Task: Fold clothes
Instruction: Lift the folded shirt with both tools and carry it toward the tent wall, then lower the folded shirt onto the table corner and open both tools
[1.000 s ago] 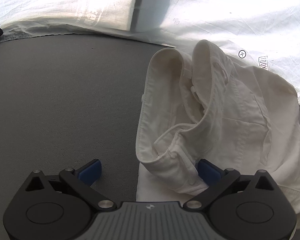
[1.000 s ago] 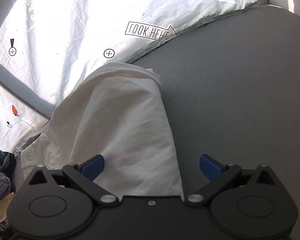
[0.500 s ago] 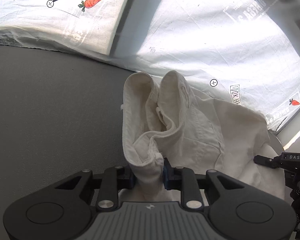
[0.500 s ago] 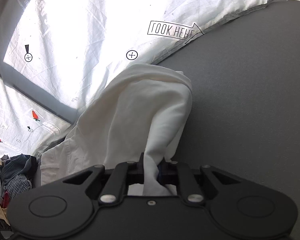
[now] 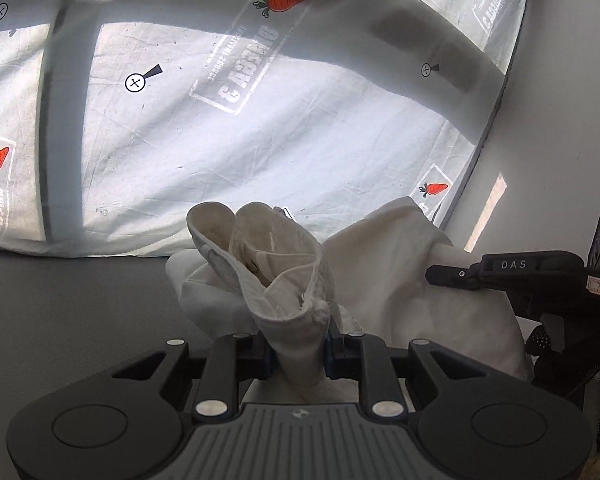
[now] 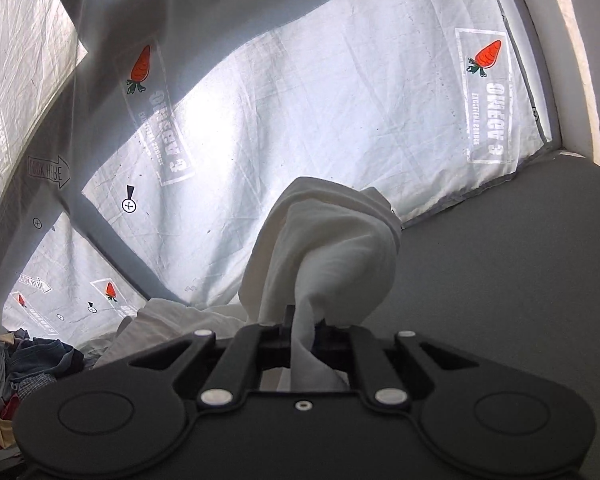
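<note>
left gripper [image 5: 298, 354]: clenched on thick waistband of white cotton trousers [image 5: 284, 280] | right gripper [image 6: 302, 334]: pinching thin leg fabric, probably the hem | garment: raised above grey table [image 6: 500, 280], soft, light, droops; hold seams

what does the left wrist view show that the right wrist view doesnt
Only the left wrist view: the left gripper shut on the thick seamed waistband end of the white trousers, and the right gripper seen from the side, pinching the cloth. Only the right wrist view: the right gripper's own close look at the thin hem bunched between its fingers, a pile of dark clothes at lower left, and more of the grey surface. Both share the white trousers and the carrot-printed sheet behind.
</note>
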Demonstrator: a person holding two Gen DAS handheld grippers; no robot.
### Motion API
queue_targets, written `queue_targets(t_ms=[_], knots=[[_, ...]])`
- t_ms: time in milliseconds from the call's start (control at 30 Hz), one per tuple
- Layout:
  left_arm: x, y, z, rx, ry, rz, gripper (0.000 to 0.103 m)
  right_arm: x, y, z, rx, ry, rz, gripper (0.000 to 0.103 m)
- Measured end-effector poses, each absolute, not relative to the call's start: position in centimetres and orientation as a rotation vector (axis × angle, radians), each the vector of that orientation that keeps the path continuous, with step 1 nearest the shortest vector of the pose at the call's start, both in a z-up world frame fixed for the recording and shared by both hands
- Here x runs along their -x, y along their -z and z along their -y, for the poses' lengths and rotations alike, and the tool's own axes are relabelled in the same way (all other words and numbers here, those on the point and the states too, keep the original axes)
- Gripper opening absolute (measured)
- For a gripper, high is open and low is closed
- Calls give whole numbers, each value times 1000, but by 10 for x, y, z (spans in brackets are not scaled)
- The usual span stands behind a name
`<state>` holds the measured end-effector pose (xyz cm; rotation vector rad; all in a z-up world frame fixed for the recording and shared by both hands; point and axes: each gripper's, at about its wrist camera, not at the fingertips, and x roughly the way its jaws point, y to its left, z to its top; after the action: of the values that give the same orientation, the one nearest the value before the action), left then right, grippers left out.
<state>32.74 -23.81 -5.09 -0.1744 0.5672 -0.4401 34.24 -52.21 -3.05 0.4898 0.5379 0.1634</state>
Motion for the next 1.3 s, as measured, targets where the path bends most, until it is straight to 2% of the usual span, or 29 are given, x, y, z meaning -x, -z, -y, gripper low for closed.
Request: queue_targets(t_ms=[233, 467, 733, 867, 1000, 1033, 1100, 1133, 1167, 1300], knots=[[-318, 41, 333, 154, 561, -524, 24, -324, 5, 596, -489, -114, -483, 6], [-334, 49, 454, 154, 674, -500, 24, -332, 0, 656, -361, -133, -461, 6], [-392, 61, 547, 134, 706, -485, 24, -398, 21, 776, -455, -103, -400, 6], [-420, 77, 574, 85, 688, -492, 24, -423, 42, 804, -478, -94, -378, 6], [-439, 122, 578, 39, 556, -658, 27, -454, 79, 806, -415, -18, -476, 8], [-442, 134, 573, 41, 515, -703, 28, -460, 89, 805, -387, 12, -512, 10], [-435, 142, 564, 73, 505, -768, 32, -460, 102, 805, -332, 74, -508, 32], [-431, 141, 559, 90, 517, -783, 32, -460, 104, 806, -299, 87, -515, 51], [-426, 141, 554, 92, 519, -791, 36, -460, 106, 808, -268, 104, -531, 57], [-420, 129, 540, 66, 489, -763, 45, -453, 110, 803, -86, 169, -554, 57]])
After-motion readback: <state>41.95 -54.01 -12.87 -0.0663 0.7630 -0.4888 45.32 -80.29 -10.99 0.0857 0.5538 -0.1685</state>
